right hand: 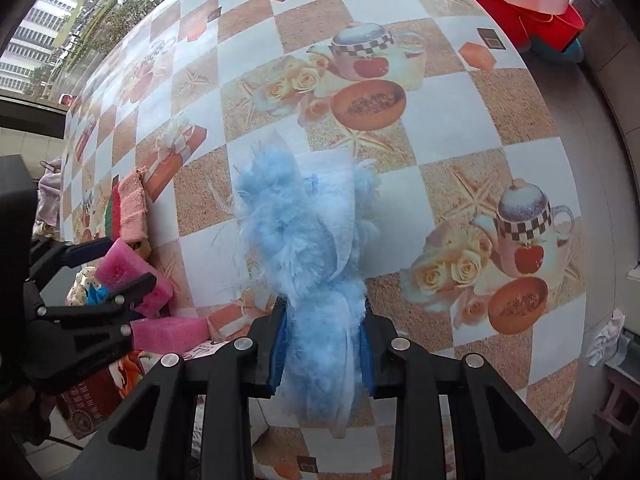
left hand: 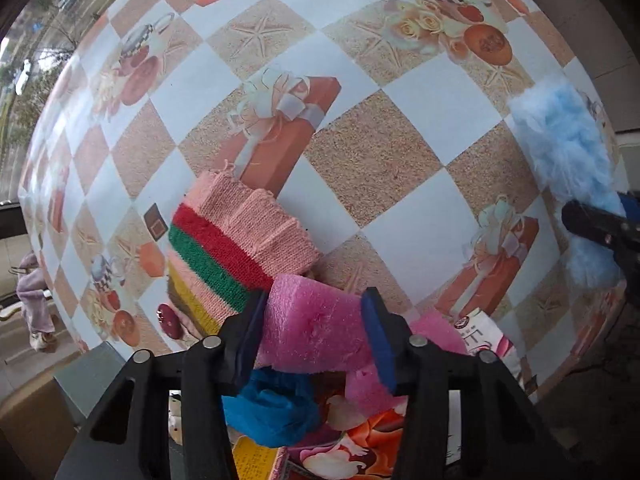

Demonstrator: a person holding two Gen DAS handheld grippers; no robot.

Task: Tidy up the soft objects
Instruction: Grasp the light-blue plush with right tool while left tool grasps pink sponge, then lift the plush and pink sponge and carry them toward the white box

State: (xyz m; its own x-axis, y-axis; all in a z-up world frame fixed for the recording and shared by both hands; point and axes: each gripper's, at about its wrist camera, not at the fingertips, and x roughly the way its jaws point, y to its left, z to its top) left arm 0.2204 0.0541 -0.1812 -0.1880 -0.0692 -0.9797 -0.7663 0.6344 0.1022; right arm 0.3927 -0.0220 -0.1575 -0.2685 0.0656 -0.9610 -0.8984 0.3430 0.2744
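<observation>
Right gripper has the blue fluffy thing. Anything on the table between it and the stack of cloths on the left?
Mostly clear. The right gripper is shut on the blue feather duster, and bare tablecloth lies between it and the striped cloth stack. Only the left gripper, shut on a pink sponge, sits beside the stack.

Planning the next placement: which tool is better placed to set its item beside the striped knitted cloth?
Left. The left tool grips the pink foam sponge right beside the striped knitted cloth; the right tool grips the blue fluffy duster farther away.
</observation>
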